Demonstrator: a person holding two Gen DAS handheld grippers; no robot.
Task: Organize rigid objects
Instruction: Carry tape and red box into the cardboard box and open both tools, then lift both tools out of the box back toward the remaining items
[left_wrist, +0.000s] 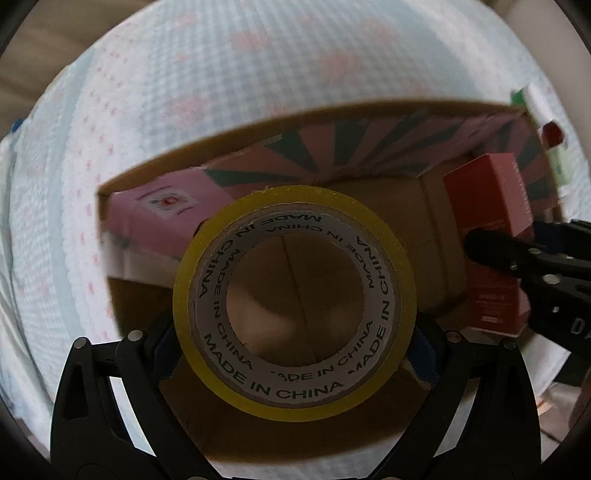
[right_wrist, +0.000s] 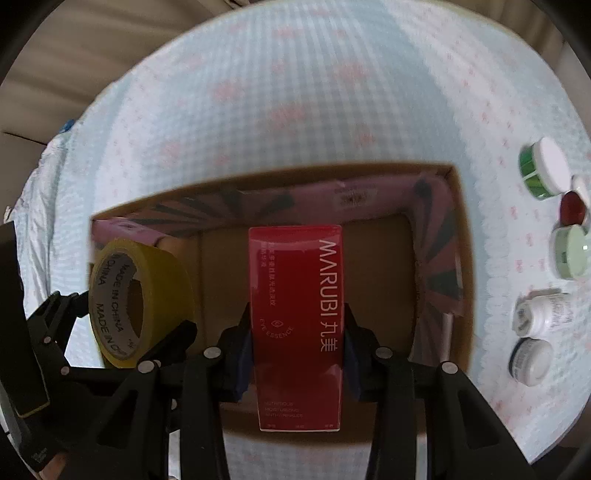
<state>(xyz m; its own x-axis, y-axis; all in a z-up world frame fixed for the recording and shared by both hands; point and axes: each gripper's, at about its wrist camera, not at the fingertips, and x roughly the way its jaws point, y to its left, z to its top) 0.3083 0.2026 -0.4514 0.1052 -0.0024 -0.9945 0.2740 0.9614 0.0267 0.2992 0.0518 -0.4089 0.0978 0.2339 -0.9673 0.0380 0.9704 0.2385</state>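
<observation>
My left gripper (left_wrist: 295, 345) is shut on a yellow tape roll (left_wrist: 293, 295) with "MADE IN CHINA" on its core, gripped across its width. It hangs over an open cardboard box (left_wrist: 258, 122) with striped pink and green inner walls. My right gripper (right_wrist: 297, 332) is shut on a red MARUBI carton (right_wrist: 295, 295), held lengthwise above the same cardboard box (right_wrist: 258, 177). A pink carton (left_wrist: 162, 214) lies inside at the left. In the right wrist view the tape roll (right_wrist: 140, 295) hangs to the left of the red carton.
The box sits on a light blue checked bedspread (right_wrist: 295, 92) with pink marks. To the right of the box stand a green jar with a white lid (right_wrist: 543, 170), a red jar (right_wrist: 572, 210), a pale green jar (right_wrist: 570, 254) and two white bottles (right_wrist: 535, 339).
</observation>
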